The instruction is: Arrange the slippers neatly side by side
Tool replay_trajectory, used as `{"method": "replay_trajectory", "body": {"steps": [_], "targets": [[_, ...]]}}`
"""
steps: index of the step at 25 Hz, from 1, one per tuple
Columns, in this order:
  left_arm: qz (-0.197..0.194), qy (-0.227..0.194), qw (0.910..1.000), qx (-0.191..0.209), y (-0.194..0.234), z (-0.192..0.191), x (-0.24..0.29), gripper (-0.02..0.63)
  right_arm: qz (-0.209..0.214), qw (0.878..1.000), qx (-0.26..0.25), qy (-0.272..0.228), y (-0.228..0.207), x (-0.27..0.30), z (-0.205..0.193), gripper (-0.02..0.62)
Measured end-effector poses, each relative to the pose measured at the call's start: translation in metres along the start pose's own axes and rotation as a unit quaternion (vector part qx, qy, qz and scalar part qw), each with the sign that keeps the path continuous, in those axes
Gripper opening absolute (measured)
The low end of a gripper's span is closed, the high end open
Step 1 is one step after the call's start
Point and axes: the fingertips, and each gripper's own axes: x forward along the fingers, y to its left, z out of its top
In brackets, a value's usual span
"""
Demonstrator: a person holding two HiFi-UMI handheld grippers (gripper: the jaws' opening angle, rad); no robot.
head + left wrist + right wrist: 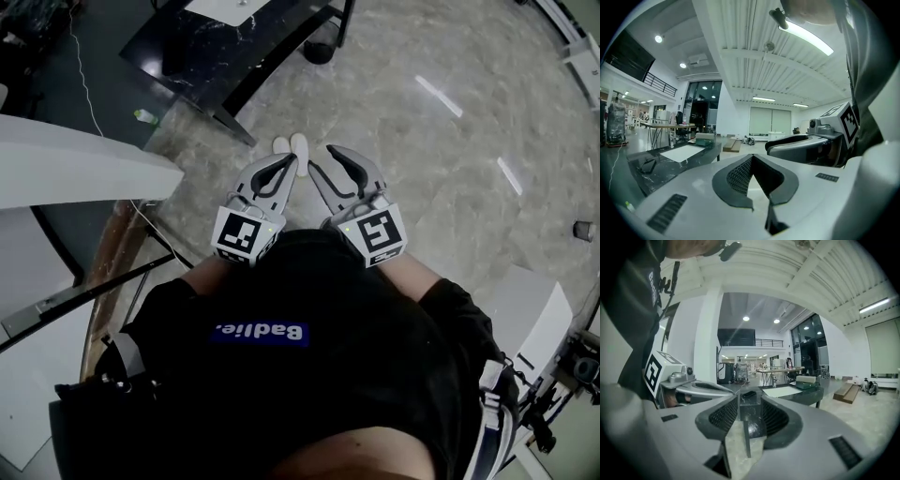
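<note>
Step in hand: judged as the start, before any reach; both tools held close to the torso, noses out toward 12 o'clock, nothing gripped.

Left gripper [291, 164]: jaws pressed together at the tips, nothing between the pads; own view level across the room, not down at the floor.

Right gripper [322, 157]: jaws spread, gap empty; through the gap only the dark table [806, 397] with a white sheet [782, 391] on it, far off.

Slippers [291, 145]: probably the two small white rounded tips on the pale floor [450, 169], at 12 o'clock just beyond both gripper noses. Lying close together, side by side, toes toward 12. Mostly hidden behind the grippers; cannot tell whether worn on feet or loose. Absent from both gripper views.

Surroundings: dark table at 11 o'clock in the head view, well apart from the white pair.

Progress: nothing handled yet, as far as visible; the pair already looks roughly paired, alignment of heels not visible.

Next move calls for: tipping both grippers down toward the floor at 12 o'clock, parting the left jaws first, then taking one slipper edge per gripper.

Risk: low aim needed; the view of the pair blocked by the grippers themselves.
</note>
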Motion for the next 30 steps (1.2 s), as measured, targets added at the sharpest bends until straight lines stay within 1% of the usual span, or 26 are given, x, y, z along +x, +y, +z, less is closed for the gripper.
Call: {"method": "replay_trajectory", "body": {"steps": [1, 2, 3, 6, 8, 12, 16, 24, 30], "targets": [[-0.004, -0.004, 1.0000, 0.001, -0.003, 0.005, 0.000, 0.000, 0.001, 1.000, -0.005, -0.009, 0.000, -0.003, 0.006, 0.156], [-0.006, -0.009, 0.9999, 0.004, -0.006, 0.011, 0.000, 0.000, 0.002, 1.000, -0.014, -0.021, 0.000, -0.005, 0.012, 0.138], [-0.007, -0.017, 0.9997, 0.013, -0.009, 0.019, 0.001, 0.000, 0.002, 0.999, -0.024, -0.032, 0.001, -0.006, 0.017, 0.101], [-0.012, -0.043, 0.9977, 0.052, -0.016, 0.037, 0.000, 0.000, -0.002, 0.998, -0.037, -0.050, 0.004, -0.011, 0.024, 0.039], [-0.011, -0.048, 0.9971, 0.058, -0.017, 0.042, -0.002, 0.000, -0.004, 0.998, -0.038, -0.056, 0.005, -0.012, 0.027, 0.000], [-0.004, -0.048, 0.9973, 0.056, -0.013, 0.040, -0.005, 0.000, 0.008, 0.998, -0.027, -0.058, 0.009, -0.006, 0.025, 0.000], [-0.003, -0.040, 0.9979, 0.051, -0.012, 0.031, -0.008, 0.000, 0.018, 0.998, -0.011, -0.053, 0.013, -0.001, 0.019, 0.000], [0.003, -0.037, 0.9984, 0.042, -0.009, 0.025, -0.008, 0.000, 0.037, 0.998, -0.018, -0.048, 0.021, 0.008, 0.015, 0.000], [0.006, -0.040, 0.9983, 0.041, -0.006, 0.027, -0.007, 0.000, 0.040, 0.998, -0.019, -0.051, 0.021, 0.011, 0.017, 0.000]]}}
